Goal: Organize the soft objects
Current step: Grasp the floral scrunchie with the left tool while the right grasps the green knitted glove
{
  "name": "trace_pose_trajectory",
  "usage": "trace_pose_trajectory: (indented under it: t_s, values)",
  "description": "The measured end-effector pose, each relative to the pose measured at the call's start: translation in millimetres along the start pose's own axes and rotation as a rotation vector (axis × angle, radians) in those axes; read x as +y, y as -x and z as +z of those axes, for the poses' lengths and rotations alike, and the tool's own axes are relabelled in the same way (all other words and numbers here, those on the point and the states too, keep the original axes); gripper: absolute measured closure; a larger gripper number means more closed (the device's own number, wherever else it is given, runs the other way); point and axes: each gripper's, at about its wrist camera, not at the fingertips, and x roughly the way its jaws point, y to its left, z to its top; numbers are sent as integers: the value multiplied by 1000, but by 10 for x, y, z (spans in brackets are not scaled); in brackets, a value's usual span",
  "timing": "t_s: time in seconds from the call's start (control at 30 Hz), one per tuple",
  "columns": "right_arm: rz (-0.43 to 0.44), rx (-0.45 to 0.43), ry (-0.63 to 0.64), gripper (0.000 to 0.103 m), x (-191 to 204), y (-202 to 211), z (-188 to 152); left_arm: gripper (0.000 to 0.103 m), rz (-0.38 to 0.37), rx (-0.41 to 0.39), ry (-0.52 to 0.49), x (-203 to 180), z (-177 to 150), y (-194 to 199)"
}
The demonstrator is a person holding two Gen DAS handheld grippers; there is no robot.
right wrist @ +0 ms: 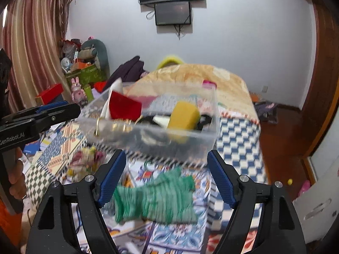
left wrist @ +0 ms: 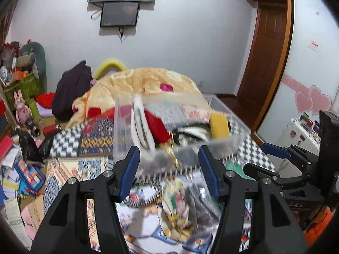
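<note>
Now, bin [right wrist: 152, 127]: clear, on bed, holds red cloth [right wrist: 125, 106], sponge [right wrist: 184, 116].
Left gripper [left wrist: 169, 165]: fingers apart, empty, near bin's front edge.
Right gripper [right wrist: 167, 175]: fingers apart, empty.
Green sock [right wrist: 156, 196]: loose on bedspread [right wrist: 239, 139], before bin.

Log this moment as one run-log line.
left gripper: open, empty | right gripper: open, empty | clear bin: on bed, holds yellow sponge, red cloth | green cloth: outside bin

My left gripper [left wrist: 169, 170] and right gripper [right wrist: 167, 176] are matte black frames with round silver screws at the pivots. Ribbed blue pads [right wrist: 111, 180] line my fingers. White "GenRobot.AI" lettering marks one side.
</note>
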Motion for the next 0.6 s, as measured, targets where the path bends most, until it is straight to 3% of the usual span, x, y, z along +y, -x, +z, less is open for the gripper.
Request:
trace_pose_trajectory:
  t_s: [0.23, 0.43, 0.6]
  values:
    - [4, 108, -17, 26, 5, -207, -291, 46, 21, 84, -32, -52, -367, -78]
    - [3, 143, 0, 26, 42, -277, -466, 46, 6, 135, 15, 41, -592, -147]
    - [16, 144, -9, 27, 35, -273, -533, 69, -20, 164, 38, 68, -688, -200]
